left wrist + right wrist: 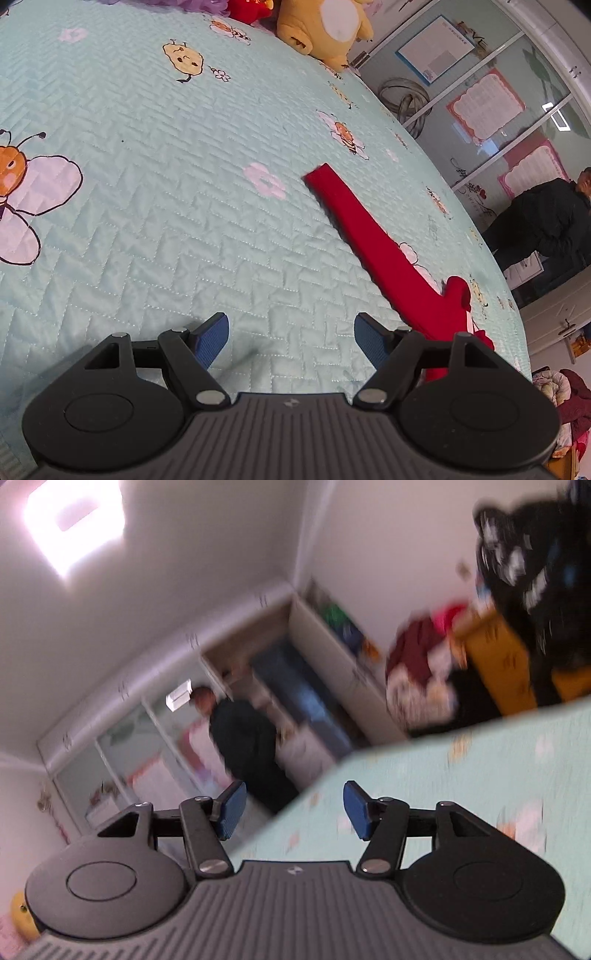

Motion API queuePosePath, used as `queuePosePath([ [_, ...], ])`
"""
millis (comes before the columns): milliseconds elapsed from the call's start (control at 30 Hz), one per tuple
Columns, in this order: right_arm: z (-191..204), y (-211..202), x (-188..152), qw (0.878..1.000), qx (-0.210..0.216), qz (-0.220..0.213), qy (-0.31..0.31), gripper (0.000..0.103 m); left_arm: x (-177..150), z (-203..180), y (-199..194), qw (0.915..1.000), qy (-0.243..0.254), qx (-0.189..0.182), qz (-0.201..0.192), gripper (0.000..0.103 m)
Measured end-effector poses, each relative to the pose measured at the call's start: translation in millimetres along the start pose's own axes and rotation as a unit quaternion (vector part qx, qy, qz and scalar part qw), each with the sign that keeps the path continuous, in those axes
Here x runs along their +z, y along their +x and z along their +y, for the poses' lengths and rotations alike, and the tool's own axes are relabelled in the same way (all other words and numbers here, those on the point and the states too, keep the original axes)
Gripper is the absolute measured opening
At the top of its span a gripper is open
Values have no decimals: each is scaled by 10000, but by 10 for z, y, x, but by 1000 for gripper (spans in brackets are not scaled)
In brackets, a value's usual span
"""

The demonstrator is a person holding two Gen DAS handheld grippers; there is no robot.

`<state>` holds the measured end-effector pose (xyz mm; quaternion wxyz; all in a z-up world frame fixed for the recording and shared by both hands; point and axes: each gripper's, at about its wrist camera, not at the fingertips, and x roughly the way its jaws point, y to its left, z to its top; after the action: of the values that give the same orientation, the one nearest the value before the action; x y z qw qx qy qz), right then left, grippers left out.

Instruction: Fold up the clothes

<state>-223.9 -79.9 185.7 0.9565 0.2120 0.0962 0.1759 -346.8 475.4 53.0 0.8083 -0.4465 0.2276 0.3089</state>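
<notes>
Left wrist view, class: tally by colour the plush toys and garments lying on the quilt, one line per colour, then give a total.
Red garment: 1
Yellow plush toy: 1
Red plush toy, partly cut off by the frame: 1
Total: 3

One red garment (373,236), two plush toys (325,26).

on the quilted bed cover (155,206) a long garment (384,254) lies stretched from the centre toward four o'clock. a plush toy (325,26) sits at the far edge at twelve o'clock; a person (546,221) stands off the bed at three o'clock.
</notes>
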Motion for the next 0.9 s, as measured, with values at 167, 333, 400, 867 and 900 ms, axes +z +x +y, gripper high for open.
queuePosePath([
  [167, 232, -112, 440, 9958, 135, -669, -613, 67, 92, -122, 214, 9996, -70, -245, 83, 78],
  [333, 590, 686, -1003, 9642, 1324, 2176, -736, 66, 342, -200, 594, 9982, -351, -486, -2, 78],
  [400, 610, 869, -1459, 9501, 1402, 2764, -350, 66, 467, -230, 753, 9980, -388, -484, -85, 78],
  [867, 268, 1169, -2150, 9336, 2018, 2824, 888, 61, 936, -425, 1695, 9976, -103, -355, -579, 80],
  [900, 223, 1154, -2121, 9324, 2040, 2836, 932, 61, 943, -444, 1710, 9976, -80, -330, -601, 80],
])
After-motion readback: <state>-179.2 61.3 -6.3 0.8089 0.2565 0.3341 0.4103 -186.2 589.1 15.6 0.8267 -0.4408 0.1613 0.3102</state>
